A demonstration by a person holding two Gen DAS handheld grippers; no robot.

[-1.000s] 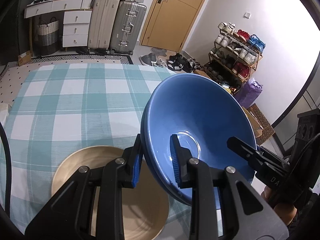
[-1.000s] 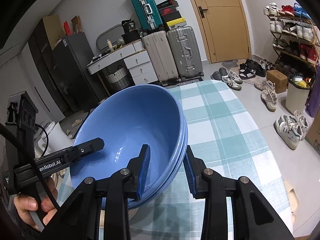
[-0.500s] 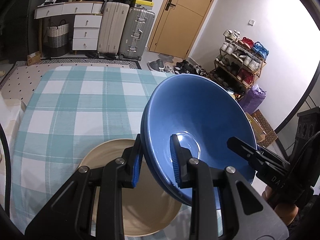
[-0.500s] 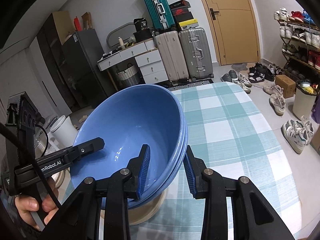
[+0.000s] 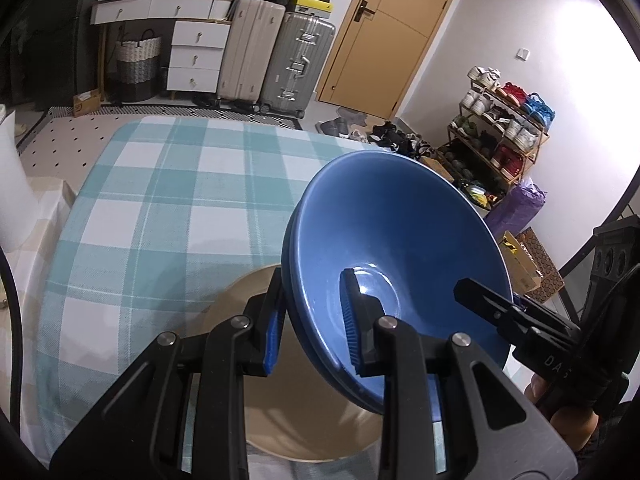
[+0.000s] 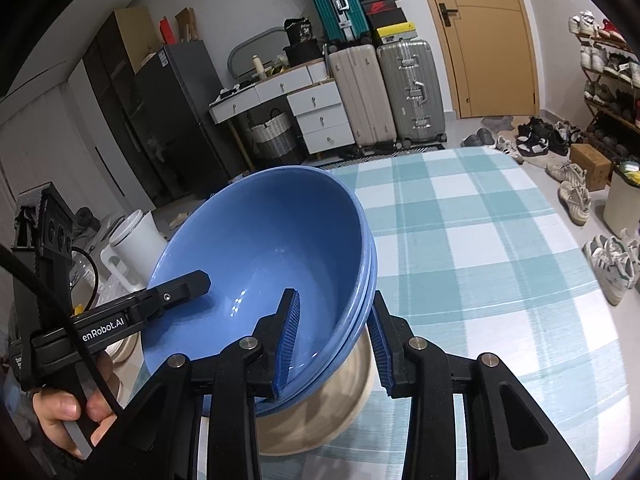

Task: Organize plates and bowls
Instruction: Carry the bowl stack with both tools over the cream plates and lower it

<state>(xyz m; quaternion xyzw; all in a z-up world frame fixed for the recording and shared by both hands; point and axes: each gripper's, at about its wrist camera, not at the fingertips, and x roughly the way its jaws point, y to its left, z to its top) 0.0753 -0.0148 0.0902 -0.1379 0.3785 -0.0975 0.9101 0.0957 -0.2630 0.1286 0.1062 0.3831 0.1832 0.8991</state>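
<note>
both tools (image 5: 312, 320) (image 6: 334, 334) clamp stacked blue bowls (image 5: 400, 248) over beige plate (image 5: 312, 412)

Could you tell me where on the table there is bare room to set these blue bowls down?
The checked cloth lies bare from the beige plate out to the far edge by the suitcases, and on the shoe-rack side. The near edge is crowded: the plate sits under the blue bowls, with both grippers there.

Stacked bowls (image 5: 392, 248) sit between the fingers (image 5: 272, 328) of both grippers, one at each rim. Plate (image 5: 304, 420) lies directly beneath, on the table (image 5: 168, 216); suitcases (image 5: 276, 56) stand beyond.
</note>
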